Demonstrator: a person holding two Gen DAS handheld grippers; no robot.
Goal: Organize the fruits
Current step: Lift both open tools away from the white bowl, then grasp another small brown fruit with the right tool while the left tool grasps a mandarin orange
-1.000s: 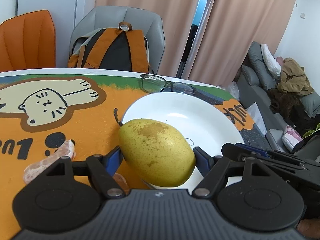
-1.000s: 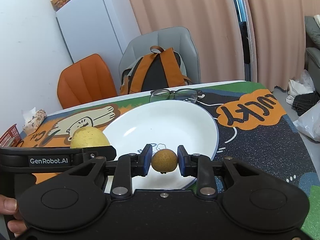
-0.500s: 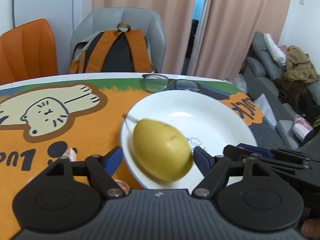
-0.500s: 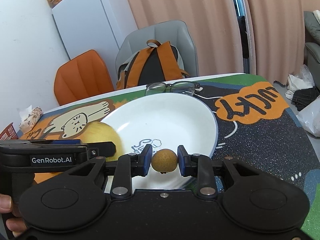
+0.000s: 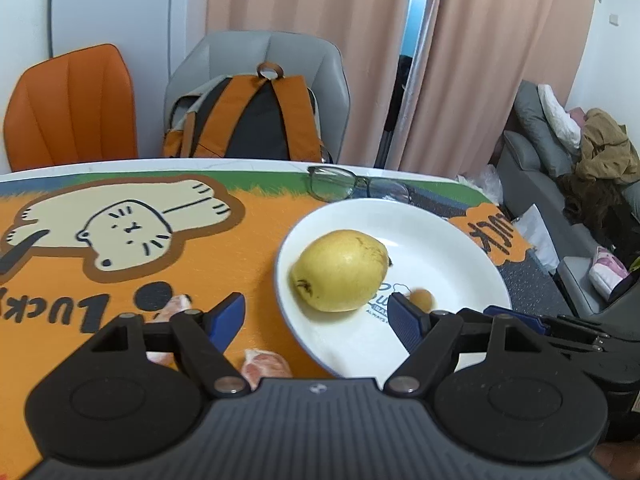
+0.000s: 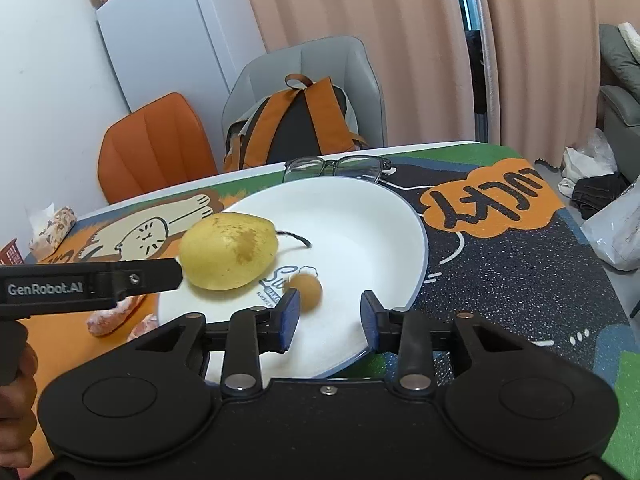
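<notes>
A yellow pear [image 5: 340,270] lies on the left part of the white plate [image 5: 440,236]; it also shows in the right wrist view [image 6: 228,255] on the plate [image 6: 380,220]. A small brown round fruit [image 6: 306,286] lies on the plate beside the pear and shows in the left wrist view [image 5: 422,298]. My left gripper [image 5: 318,318] is open and empty, just in front of the pear. My right gripper [image 6: 328,318] is open and empty, with the small fruit just ahead of its left finger.
Peeled citrus segments [image 5: 264,364] lie on the orange cartoon mat [image 5: 120,240] left of the plate, also in the right wrist view [image 6: 114,318]. Glasses [image 5: 356,186] lie behind the plate. A backpack [image 5: 248,120] sits on a grey chair beyond the table edge.
Both grippers opened. The pear left the left gripper and now lies on the plate. The small brown fruit left the right gripper and lies on the plate, blurred.
</notes>
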